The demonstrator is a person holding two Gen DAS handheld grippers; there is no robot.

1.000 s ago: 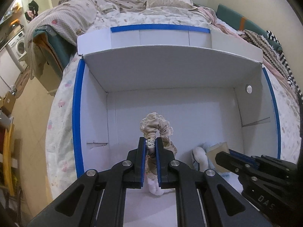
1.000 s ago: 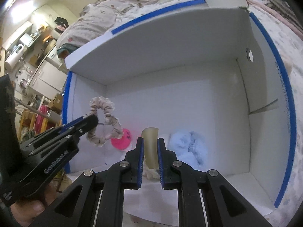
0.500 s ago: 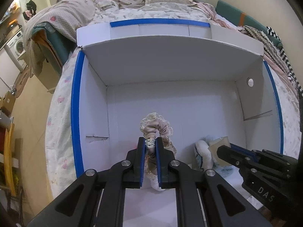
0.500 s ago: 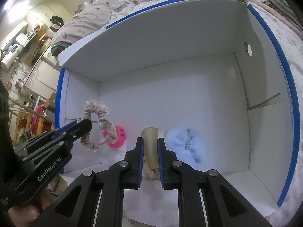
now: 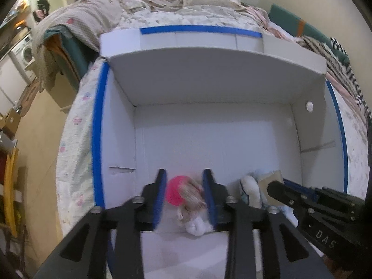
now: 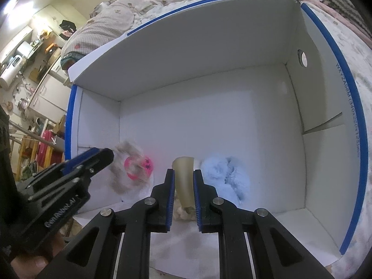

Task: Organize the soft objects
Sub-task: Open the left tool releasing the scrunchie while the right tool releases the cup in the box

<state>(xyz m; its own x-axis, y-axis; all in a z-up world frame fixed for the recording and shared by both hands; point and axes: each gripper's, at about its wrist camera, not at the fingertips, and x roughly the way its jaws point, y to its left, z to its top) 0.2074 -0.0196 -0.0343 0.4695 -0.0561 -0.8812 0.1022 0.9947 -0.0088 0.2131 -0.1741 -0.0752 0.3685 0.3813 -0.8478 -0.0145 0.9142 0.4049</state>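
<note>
A white cardboard box with blue tape along its rim lies open on a bed. My left gripper hangs over its near left corner, and its jaws are opening. The beige frilly scrunchie is a blur between the parted pads, loose and dropping onto a pink round object. In the right wrist view the scrunchie blurs over that pink object below the left gripper. My right gripper is shut on a tan soft piece, beside a pale blue fluffy item.
The box's far flap stands up behind the floor. A white soft lump lies at the near wall. Rumpled bedding lies beyond the box; striped fabric is at the right. Furniture and clutter line the room on the left.
The left jaws have parted and the scrunchie has slipped out of them, falling toward the pink object. The right gripper stays shut on the tan piece and has hardly moved.
</note>
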